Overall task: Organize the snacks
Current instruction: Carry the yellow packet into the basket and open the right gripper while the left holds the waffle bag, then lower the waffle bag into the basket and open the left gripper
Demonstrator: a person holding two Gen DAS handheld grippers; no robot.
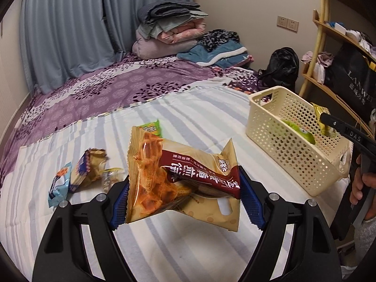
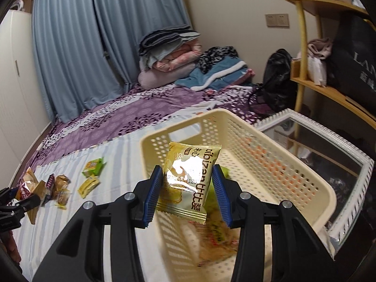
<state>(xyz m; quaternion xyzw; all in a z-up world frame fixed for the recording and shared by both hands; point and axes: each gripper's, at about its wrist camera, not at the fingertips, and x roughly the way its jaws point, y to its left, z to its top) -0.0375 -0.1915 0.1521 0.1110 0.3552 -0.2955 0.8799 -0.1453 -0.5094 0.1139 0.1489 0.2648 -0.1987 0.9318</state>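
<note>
My left gripper [image 1: 184, 196] is shut on a tan and maroon snack bag [image 1: 178, 178] and holds it above the striped sheet. My right gripper [image 2: 188, 195] is shut on a yellow-green biscuit packet [image 2: 188, 181] and holds it over the cream perforated basket [image 2: 270, 164]. In the left wrist view the basket [image 1: 289, 141] stands at the right with a green packet [image 1: 298, 130] inside, and the right gripper's finger [image 1: 340, 127] holds the yellow packet [image 1: 322, 117] above it. Other packets lie blurred in the basket's near end [image 2: 218, 235].
Loose snacks lie on the sheet at left: a blue packet [image 1: 58, 184], a crumpled tan one [image 1: 90, 166], a green one [image 1: 151, 127]. Two yellow-green packets [image 2: 90, 176] also lie there. A white-framed glass table [image 2: 329, 145] and a wooden shelf [image 2: 329, 89] stand to the right.
</note>
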